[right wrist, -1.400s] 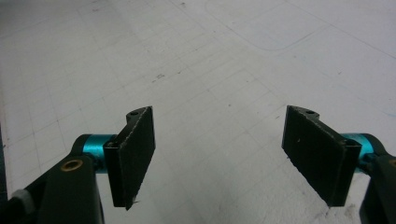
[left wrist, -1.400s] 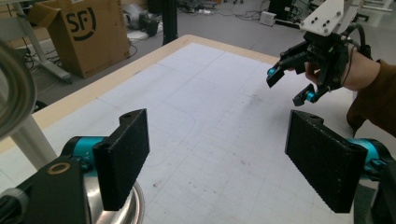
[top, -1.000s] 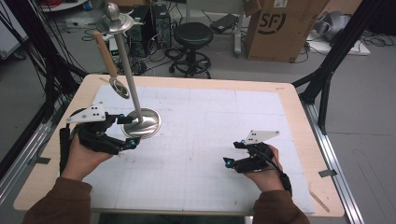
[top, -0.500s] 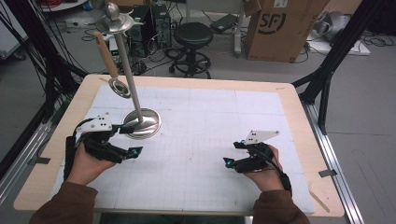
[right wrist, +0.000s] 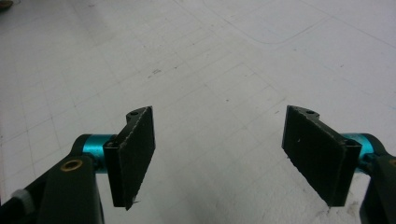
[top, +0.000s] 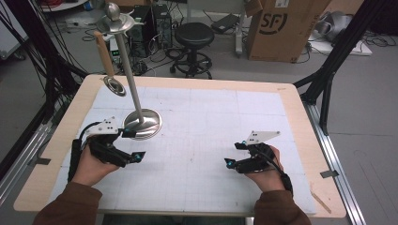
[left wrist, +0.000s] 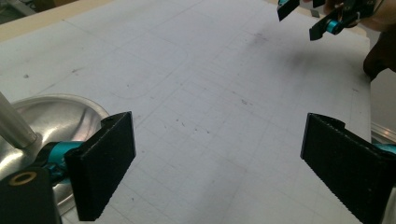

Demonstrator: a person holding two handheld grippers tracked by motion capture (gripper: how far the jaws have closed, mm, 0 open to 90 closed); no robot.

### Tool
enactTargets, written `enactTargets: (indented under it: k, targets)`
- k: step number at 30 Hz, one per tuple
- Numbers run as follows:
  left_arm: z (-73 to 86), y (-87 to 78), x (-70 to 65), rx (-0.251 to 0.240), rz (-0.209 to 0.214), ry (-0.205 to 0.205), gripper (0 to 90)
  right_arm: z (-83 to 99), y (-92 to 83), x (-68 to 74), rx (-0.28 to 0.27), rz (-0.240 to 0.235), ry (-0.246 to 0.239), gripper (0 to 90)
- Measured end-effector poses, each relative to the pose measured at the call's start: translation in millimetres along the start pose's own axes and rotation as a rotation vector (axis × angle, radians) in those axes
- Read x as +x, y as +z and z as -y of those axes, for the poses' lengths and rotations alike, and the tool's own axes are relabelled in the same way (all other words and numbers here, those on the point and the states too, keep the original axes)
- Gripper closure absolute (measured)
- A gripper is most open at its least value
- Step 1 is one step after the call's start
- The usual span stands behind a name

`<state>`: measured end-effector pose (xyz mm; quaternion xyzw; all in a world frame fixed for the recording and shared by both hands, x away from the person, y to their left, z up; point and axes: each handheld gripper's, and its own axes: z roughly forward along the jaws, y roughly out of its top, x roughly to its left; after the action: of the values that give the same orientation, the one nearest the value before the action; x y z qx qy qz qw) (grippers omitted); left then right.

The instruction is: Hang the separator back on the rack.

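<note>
A metal stand rests its round base [top: 142,123] on the white mat at the left, and its pole [top: 126,70] leans up toward the back. From the stand's top hangs a ladle with a wooden handle [top: 105,55], its metal bowl [top: 114,86] above the mat. Just in front of the base, my left gripper [top: 134,144] is open and holds nothing. In the left gripper view the open left gripper [left wrist: 217,163] has the base [left wrist: 60,116] beside its left jaw. My right gripper [top: 233,154] [right wrist: 222,158] is open over bare mat at the front right.
The white grid mat [top: 211,117] covers a wooden table [top: 291,93]. Black frame posts [top: 328,79] stand at the table's right and left sides. Beyond the far edge are a stool [top: 193,35] and a cardboard box [top: 281,28]. My right gripper [left wrist: 322,21] appears far off in the left gripper view.
My left gripper has drawn back from the stand's base toward the front of the table. The right gripper and the stand have not moved.
</note>
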<state>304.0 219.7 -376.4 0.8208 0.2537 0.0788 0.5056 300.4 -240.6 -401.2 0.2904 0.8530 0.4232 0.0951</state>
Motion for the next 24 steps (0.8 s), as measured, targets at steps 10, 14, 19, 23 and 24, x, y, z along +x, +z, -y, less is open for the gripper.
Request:
enactTargets:
  k: [10, 14, 19, 23, 24]
  targets:
    - [1.5, 3.4, -0.9, 0.010, 0.016, 0.013, 7.3, -0.2, 1.5, 0.3, 0.008, 0.003, -0.005, 24.8]
    - [1.7, 3.2, -1.8, 0.010, 0.018, 0.014, 7.4, -0.3, 2.5, 1.6, 0.012, 0.000, -0.002, 24.8]
    - [2.1, 2.7, -1.8, 0.006, 0.012, 0.010, 7.3, -0.5, 2.7, 1.0, 0.007, 0.002, -0.005, 24.8]
    - [3.3, 3.1, -1.3, 0.008, 0.012, 0.005, 7.3, -0.5, 2.8, 1.8, 0.011, -0.001, -0.005, 24.8]
    - [3.5, 3.5, -1.3, 0.010, 0.010, 0.007, 7.3, -0.6, 2.8, 1.8, 0.012, 0.000, -0.008, 24.8]
